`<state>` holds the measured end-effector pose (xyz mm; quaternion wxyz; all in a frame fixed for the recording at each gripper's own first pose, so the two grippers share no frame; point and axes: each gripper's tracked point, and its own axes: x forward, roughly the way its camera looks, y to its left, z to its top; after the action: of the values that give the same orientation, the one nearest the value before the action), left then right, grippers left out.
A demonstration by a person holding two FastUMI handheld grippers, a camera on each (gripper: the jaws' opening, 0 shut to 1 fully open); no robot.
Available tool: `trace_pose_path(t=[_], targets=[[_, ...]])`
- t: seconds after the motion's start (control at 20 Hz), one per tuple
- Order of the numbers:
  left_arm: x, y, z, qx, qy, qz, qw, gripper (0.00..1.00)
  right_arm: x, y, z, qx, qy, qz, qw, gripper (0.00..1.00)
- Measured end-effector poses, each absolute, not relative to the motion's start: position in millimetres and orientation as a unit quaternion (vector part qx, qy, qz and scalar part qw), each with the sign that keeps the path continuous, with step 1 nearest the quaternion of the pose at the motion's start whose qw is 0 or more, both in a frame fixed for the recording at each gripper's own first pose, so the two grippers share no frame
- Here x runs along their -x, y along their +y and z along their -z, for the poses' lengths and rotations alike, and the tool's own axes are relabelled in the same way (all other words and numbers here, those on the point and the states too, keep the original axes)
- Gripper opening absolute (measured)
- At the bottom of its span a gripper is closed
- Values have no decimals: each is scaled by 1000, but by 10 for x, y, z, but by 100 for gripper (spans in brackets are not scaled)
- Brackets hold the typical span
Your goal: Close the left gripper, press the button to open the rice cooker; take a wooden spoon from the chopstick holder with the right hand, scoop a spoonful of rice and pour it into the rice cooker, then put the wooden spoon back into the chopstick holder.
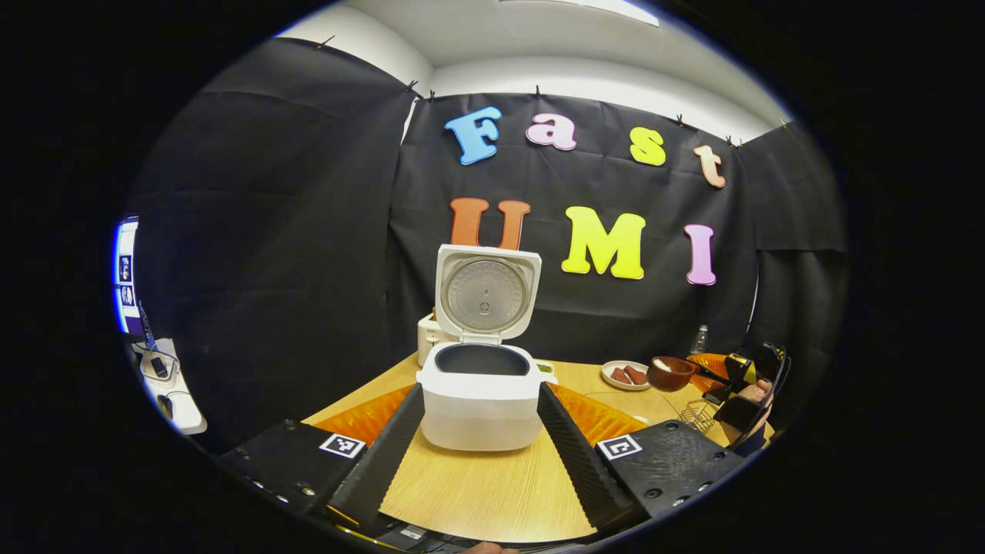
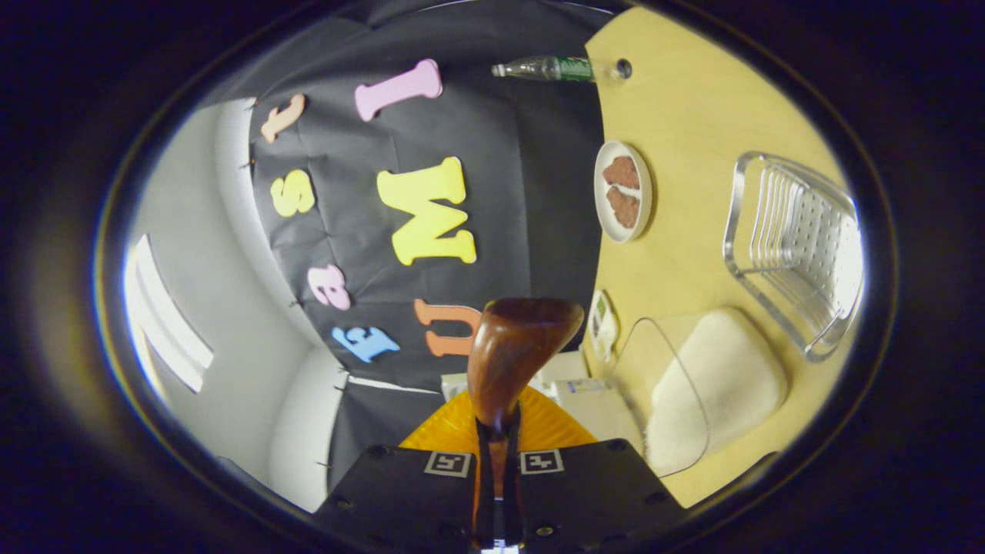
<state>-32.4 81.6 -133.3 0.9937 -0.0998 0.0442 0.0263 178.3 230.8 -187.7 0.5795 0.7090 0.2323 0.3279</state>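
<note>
The rice cooker (image 1: pixel 479 388), lid up, stands on the desk (image 1: pixel 492 485) at twelve o'clock between the left gripper's (image 1: pixel 479 438) wide-spread jaws. The right gripper's (image 2: pixel 499 454) jaws clamp the wooden spoon (image 2: pixel 512 350) handle, bowl at twelve o'clock.

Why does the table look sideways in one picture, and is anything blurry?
Right gripper view: the camera is rolled, so the table runs up the side; the wooden spoon close to the lens looks soft. Left gripper view: level, the rice cooker sharp, edges bent by the fisheye.
</note>
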Motion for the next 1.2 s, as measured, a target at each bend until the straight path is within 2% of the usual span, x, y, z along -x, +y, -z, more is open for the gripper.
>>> trace_pose_path(t=[0.2, 0.3, 0.35, 0.4, 0.5, 0.65, 0.7, 0.75, 0.85, 1.05, 1.2], targets=[[350, 828, 1245, 94, 26, -22, 995, 94, -1821, 2305, 1854, -677, 221, -321, 625, 10], [389, 799, 1235, 97, 26, -12, 995, 94, -1821, 2385, 1787, -662, 224, -321, 639, 10], [394, 804, 1241, 98, 28, -8, 995, 94, -1838, 2453, 1747, -654, 224, -323, 646, 6], [416, 817, 1254, 97, 30, -7, 995, 94, -1859, 2531, 1694, -650, 223, -327, 649, 10], [454, 865, 1263, 88, 30, -10, 996, 94, -1911, 2700, 1628, -631, 228, -334, 662, 9], [552, 887, 1298, 84, 33, -4, 996, 94, -2012, 3060, 1521, -581, 237, -349, 696, 10], [581, 889, 1301, 83, 36, -2, 996, 94, -2066, 3170, 1471, -563, 237, -353, 708, 13], [605, 935, 1324, 82, 37, -5, 996, 94, -2119, 3274, 1417, -547, 236, -354, 721, 10], [650, 994, 1331, 78, 35, -8, 996, 94, -2217, 3512, 1311, -514, 240, -357, 742, 10], [719, 987, 1399, 90, 46, 7, 995, 94, -2381, 4164, 1072, -455, 255, -383, 762, 10], [755, 1096, 1450, 86, 52, -4, 995, 94, -2557, 4667, 975, -371, 232, -395, 808, 11]])
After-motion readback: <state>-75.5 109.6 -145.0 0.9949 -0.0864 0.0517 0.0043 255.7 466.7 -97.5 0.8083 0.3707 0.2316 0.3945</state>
